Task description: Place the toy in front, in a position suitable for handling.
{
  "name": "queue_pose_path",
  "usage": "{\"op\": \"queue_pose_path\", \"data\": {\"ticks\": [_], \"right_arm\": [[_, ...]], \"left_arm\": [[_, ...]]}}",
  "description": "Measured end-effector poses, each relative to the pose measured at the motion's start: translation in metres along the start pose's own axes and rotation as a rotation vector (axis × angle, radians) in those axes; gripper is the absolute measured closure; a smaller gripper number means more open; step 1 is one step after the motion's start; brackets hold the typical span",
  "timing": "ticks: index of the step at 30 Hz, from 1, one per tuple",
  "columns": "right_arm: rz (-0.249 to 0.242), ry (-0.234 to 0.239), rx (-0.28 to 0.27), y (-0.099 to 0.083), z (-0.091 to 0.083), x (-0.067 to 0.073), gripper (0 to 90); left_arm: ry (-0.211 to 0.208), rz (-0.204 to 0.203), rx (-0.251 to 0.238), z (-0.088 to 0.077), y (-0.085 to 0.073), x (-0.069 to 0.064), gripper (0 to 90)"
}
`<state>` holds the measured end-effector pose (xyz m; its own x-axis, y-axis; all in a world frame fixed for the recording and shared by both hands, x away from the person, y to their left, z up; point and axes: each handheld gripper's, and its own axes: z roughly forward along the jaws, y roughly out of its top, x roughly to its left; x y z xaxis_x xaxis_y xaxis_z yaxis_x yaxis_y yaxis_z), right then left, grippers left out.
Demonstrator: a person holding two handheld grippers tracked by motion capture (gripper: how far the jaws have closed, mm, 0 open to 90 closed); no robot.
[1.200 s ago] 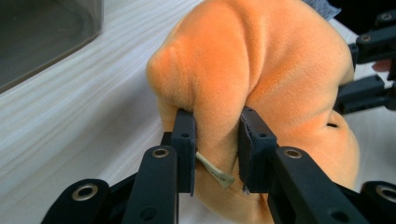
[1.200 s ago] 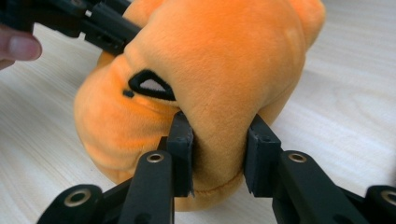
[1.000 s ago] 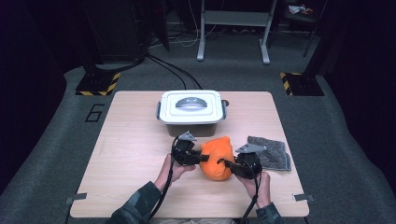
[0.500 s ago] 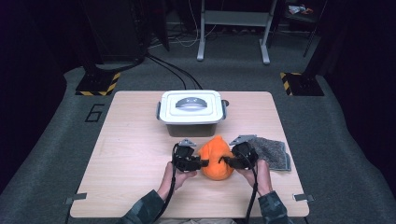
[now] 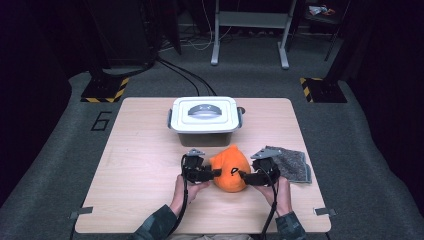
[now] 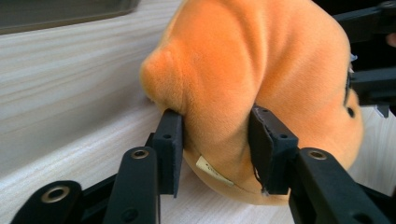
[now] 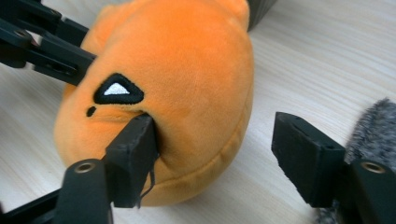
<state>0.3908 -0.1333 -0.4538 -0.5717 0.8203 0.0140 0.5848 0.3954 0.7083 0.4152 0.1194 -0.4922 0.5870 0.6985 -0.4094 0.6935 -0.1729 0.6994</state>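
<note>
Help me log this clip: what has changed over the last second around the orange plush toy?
The orange plush toy was set down flat on the table. Both sets of jaws have just been opening: the right gripper has let go, one jaw standing clear; the left gripper has the toy's fold between its pads. The lidded container and grey cloth stayed put.

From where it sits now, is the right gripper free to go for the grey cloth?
Probably yes: the right gripper stands open against the orange plush, and the grey cloth lies uncovered beside it.
</note>
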Motion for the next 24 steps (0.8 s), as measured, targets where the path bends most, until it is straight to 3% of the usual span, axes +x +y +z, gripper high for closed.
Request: {"op": "queue_pose_path", "data": {"ticks": [3, 5, 7, 9, 12, 15, 16, 18, 19, 20, 22, 24], "right_arm": [[0.036, -0.035, -0.036, -0.004, -0.01, 0.005, 20.9], [0.068, -0.035, -0.072, -0.007, -0.016, 0.012, 18.4], [0.068, -0.024, -0.075, -0.01, -0.017, 0.021, 15.6], [0.068, -0.016, -0.065, -0.013, -0.013, 0.03, 16.1], [0.057, -0.015, -0.026, -0.018, 0.0, 0.033, 24.5], [0.069, -0.007, -0.033, -0.021, 0.004, 0.029, 28.7], [0.065, -0.007, -0.034, -0.022, 0.004, 0.028, 28.9], [0.058, -0.005, -0.031, -0.022, 0.004, 0.027, 28.9], [0.053, -0.001, -0.031, -0.022, 0.004, 0.026, 29.0], [0.043, 0.001, -0.031, -0.022, 0.005, 0.026, 29.0], [0.05, 0.004, -0.029, -0.022, 0.005, 0.026, 29.1], [0.038, 0.006, -0.023, -0.021, 0.006, 0.025, 29.3]], "left_arm": [[0.004, 0.007, 0.001, 0.0, 0.0, -0.001, 56.1], [0.014, 0.013, 0.0, -0.001, 0.0, -0.003, 55.5], [0.013, 0.015, 0.004, -0.001, 0.0, -0.003, 54.4], [0.013, 0.019, 0.005, 0.0, 0.001, -0.002, 53.5], [0.0, 0.035, 0.014, -0.002, 0.004, -0.001, 48.6], [-0.01, 0.065, 0.016, -0.008, 0.011, 0.004, 38.4], [0.001, 0.099, 0.016, -0.011, 0.014, 0.006, 34.4], [0.011, 0.139, 0.003, -0.017, 0.021, 0.008, 31.4], [-0.005, 0.158, -0.003, -0.019, 0.024, 0.009, 29.5], [0.013, 0.171, -0.007, -0.019, 0.028, 0.01, 29.4], [-0.012, 0.199, -0.007, -0.019, 0.036, 0.011, 28.3], [-0.008, 0.229, 0.008, -0.015, 0.042, 0.011, 27.6]]}}
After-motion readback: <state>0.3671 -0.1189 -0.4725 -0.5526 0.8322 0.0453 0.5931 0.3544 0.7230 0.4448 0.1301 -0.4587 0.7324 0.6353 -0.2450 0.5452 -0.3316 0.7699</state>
